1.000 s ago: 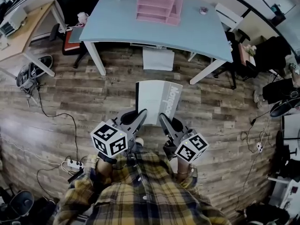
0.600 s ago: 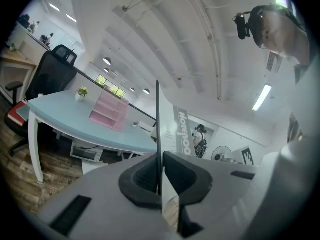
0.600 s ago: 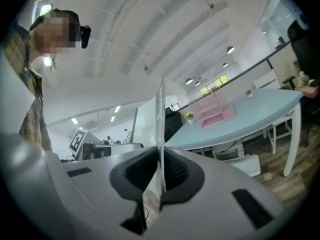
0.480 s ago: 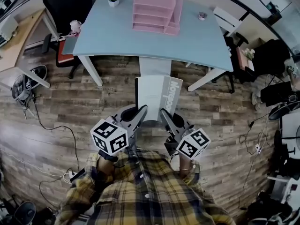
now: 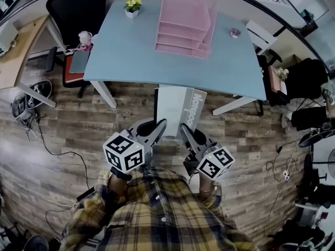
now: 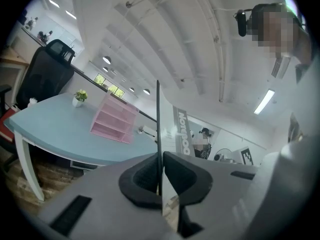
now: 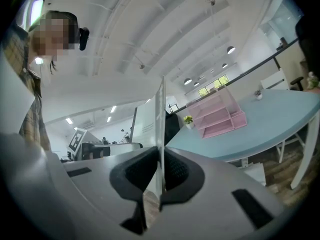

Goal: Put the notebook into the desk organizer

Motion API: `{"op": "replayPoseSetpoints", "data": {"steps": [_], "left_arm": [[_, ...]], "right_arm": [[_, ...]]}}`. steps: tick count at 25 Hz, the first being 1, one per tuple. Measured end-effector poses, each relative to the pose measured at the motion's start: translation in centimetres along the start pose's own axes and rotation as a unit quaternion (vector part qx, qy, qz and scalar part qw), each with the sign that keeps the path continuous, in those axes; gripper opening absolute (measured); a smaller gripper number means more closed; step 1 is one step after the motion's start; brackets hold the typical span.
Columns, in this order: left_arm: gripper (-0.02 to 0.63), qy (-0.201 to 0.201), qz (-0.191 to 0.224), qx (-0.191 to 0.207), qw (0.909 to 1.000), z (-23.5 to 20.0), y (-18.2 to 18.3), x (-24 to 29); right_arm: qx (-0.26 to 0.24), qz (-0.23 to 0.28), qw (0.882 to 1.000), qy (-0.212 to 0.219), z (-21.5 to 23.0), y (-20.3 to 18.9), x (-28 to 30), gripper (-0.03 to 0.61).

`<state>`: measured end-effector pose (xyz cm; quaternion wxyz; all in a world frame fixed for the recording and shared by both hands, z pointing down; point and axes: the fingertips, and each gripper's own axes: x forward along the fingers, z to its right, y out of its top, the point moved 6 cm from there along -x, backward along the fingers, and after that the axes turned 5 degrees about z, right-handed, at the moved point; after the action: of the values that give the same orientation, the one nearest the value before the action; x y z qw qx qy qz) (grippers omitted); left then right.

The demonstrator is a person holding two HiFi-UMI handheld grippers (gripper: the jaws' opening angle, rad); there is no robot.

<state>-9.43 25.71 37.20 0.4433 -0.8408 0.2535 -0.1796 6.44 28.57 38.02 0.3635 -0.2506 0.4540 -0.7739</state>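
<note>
I hold a grey-white notebook (image 5: 178, 111) with dark lettering out in front of me, over the wooden floor at the near edge of the pale blue desk (image 5: 125, 46). My left gripper (image 5: 159, 126) is shut on its left near corner and my right gripper (image 5: 184, 129) is shut on its right near corner. In the left gripper view the notebook (image 6: 158, 129) shows edge-on between the pads, as it does (image 7: 161, 134) in the right gripper view. The pink desk organizer (image 5: 184, 25) stands on the desk's far side, also seen in the left gripper view (image 6: 114, 125) and right gripper view (image 7: 216, 115).
A small potted plant (image 5: 132, 7) stands at the desk's far left and a small object (image 5: 235, 33) at its far right. A black office chair (image 5: 76, 9) sits left of the desk. Cables and a black bag (image 5: 29, 95) lie on the floor at left.
The desk and organizer have drawn closer in the head view as I moved forward. The notebook's far edge now reaches the desk's near edge. Both grips are unchanged.
</note>
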Motion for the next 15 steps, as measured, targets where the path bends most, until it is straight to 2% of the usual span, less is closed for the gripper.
{"op": "replayPoseSetpoints", "data": {"steps": [7,15], "left_arm": [[0.015,-0.001,-0.006,-0.020,0.9998,-4.0,1.3,1.1],[0.014,-0.001,-0.018,-0.038,0.9991,-5.9,1.1,2.6]], "right_arm": [[0.005,-0.014,1.000,-0.011,1.2,-0.1,4.0,0.018],[0.013,-0.030,0.999,-0.016,3.0,-0.3,5.5,0.020]]}}
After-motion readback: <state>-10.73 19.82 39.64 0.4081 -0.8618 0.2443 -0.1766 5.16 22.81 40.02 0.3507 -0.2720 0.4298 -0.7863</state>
